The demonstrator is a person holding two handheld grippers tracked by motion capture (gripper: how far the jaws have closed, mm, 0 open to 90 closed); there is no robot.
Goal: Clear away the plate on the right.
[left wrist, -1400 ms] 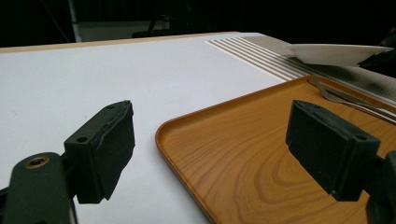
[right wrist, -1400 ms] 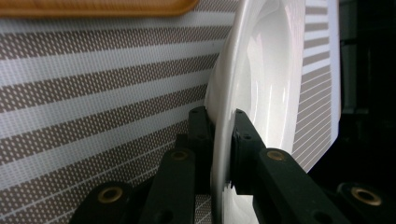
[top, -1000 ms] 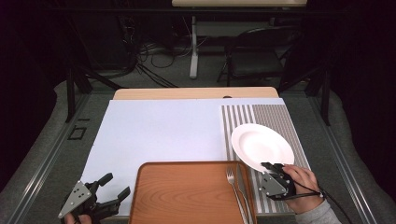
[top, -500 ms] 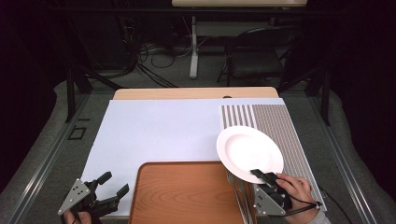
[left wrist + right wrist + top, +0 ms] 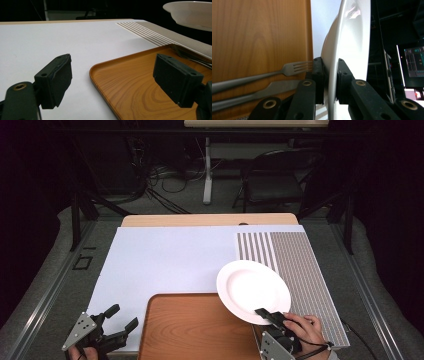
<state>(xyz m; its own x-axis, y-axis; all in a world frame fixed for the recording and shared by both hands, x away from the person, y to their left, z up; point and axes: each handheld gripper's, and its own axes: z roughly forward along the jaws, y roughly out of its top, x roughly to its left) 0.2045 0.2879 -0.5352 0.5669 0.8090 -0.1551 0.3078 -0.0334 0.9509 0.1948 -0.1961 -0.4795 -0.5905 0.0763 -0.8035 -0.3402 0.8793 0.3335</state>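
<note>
We hold the white plate (image 5: 252, 290) by its near rim in the right gripper (image 5: 263, 312), fingers clamped on it, lifted over the wooden tray's (image 5: 195, 330) far right corner. It looks stiff, smooth and breakable, so a rim pinch may slip. The left gripper (image 5: 121, 317) waits with its fingers wide and empty.

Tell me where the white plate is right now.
In the high view the white plate sits right of centre, held by its near rim in the right gripper, over the wooden tray's far right corner and the striped mat's left edge.
</note>
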